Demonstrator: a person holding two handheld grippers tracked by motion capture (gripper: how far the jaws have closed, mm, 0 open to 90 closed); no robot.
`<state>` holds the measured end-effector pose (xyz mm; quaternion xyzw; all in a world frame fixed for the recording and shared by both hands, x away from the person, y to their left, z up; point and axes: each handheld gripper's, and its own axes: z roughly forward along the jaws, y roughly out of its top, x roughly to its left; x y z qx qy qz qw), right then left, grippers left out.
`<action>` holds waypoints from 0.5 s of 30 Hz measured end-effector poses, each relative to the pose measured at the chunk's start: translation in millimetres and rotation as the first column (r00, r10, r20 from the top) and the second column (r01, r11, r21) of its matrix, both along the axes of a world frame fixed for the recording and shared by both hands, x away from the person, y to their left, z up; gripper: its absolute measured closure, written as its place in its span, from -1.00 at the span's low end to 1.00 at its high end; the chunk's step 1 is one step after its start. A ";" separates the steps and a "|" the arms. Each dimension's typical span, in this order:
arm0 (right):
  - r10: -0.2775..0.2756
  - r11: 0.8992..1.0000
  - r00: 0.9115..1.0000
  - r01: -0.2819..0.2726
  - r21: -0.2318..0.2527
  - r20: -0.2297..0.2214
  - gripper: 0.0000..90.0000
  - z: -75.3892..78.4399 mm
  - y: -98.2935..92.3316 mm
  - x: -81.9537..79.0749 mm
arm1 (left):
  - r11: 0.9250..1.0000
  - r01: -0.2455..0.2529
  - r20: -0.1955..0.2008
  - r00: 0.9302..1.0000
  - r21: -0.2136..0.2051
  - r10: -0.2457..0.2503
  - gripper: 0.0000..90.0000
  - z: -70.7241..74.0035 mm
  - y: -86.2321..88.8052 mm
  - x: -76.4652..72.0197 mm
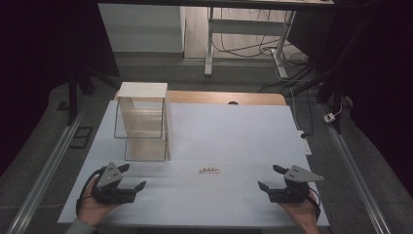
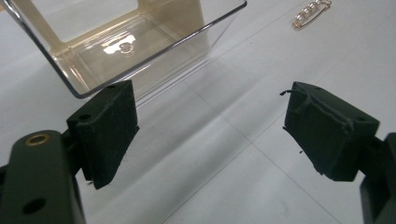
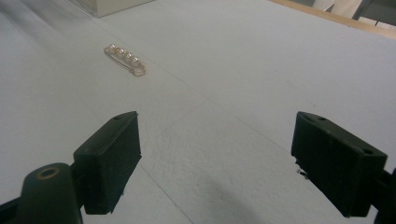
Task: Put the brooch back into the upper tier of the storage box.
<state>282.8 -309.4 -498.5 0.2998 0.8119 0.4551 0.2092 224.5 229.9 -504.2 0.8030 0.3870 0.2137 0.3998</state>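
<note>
A: Where is the pearl hair clip [image 1: 210, 170] now?

B: It lies flat on the tabletop [image 1: 234, 131], about midway between the two grippers, and just beside the front of the clear plastic organizer [image 1: 143, 127], to its right. Nothing touches it.

A: And the jaws?

B: Both pairs are spread wide and hold nothing. The left gripper [image 1: 129, 176] rests near the organizer; the right gripper [image 1: 272, 177] is well apart from the clip, on the other side.

A: How should one pick the clip well?

B: I think the right gripper should come low, with its jaws across the narrow side of the clip, not along the pearls. The clip is thin, so the tips must almost touch the tabletop before closing, and close slowly so it does not slide away.
</note>
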 end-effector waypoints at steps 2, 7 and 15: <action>0.001 1.000 1.000 -0.001 -0.001 -0.001 -0.66 -0.2 0.1 0.1 | 1.000 0.003 0.000 1.000 0.001 -0.003 -0.61 0.4 -1.1 -0.1; 0.002 1.000 1.000 -0.002 0.001 -0.001 -0.66 -0.6 0.3 0.0 | 1.000 0.019 0.004 1.000 0.001 -0.019 -0.60 3.3 -5.6 0.0; 0.001 1.000 1.000 -0.001 0.001 -0.006 -0.66 -1.1 0.5 0.3 | 0.999 0.050 0.003 0.999 0.012 -0.050 -0.59 6.1 -14.4 3.9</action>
